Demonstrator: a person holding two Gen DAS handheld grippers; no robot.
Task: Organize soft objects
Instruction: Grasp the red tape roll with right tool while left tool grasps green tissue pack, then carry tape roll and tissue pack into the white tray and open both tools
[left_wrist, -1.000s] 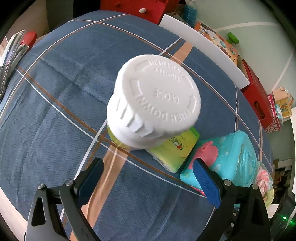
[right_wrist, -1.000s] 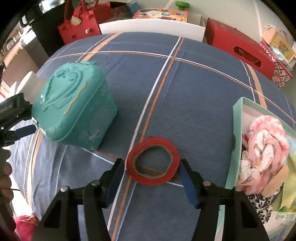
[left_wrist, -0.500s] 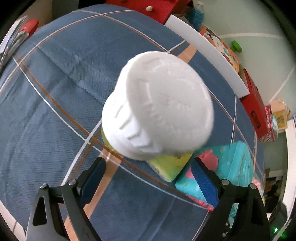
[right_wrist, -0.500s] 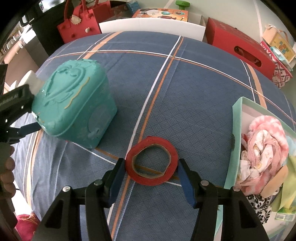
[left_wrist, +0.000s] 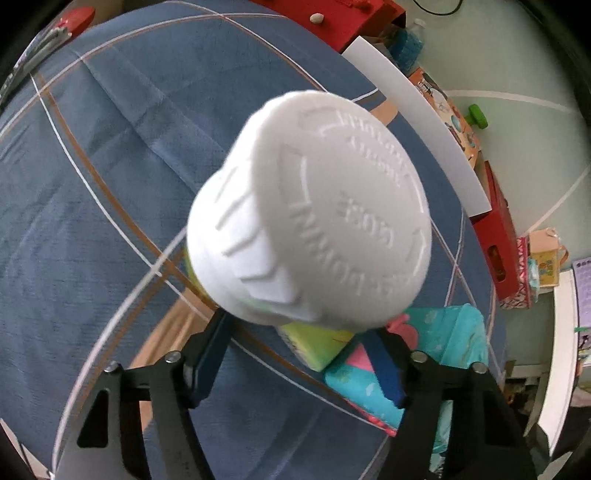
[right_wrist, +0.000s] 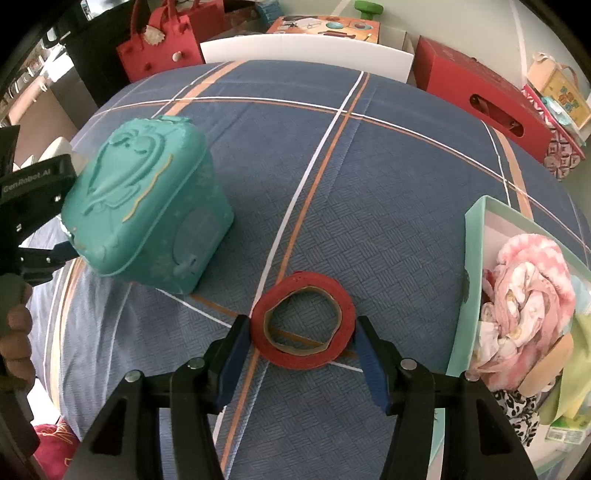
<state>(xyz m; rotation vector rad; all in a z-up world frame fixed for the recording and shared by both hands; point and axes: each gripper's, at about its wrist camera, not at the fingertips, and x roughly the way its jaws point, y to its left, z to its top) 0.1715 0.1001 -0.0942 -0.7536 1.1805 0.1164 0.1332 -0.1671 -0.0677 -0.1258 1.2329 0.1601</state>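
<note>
White-capped bottle (left_wrist: 306, 236) sits between our closing left gripper (left_wrist: 299, 354) fingers; right gripper (right_wrist: 301, 352) brackets red tape roll (right_wrist: 303, 321); either could slip.

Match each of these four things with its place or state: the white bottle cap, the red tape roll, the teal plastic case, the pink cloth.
Things:
1. white bottle cap
2. red tape roll
3. teal plastic case
4. pink cloth

Places or states:
A. inside the mint-green box
B. flat on the blue checked cover, between the pads of the right claw
C. has raised lettering on top
D. stands on the cover, left of the tape roll in the right wrist view

Pairs: 1-C, 2-B, 3-D, 4-A
</note>
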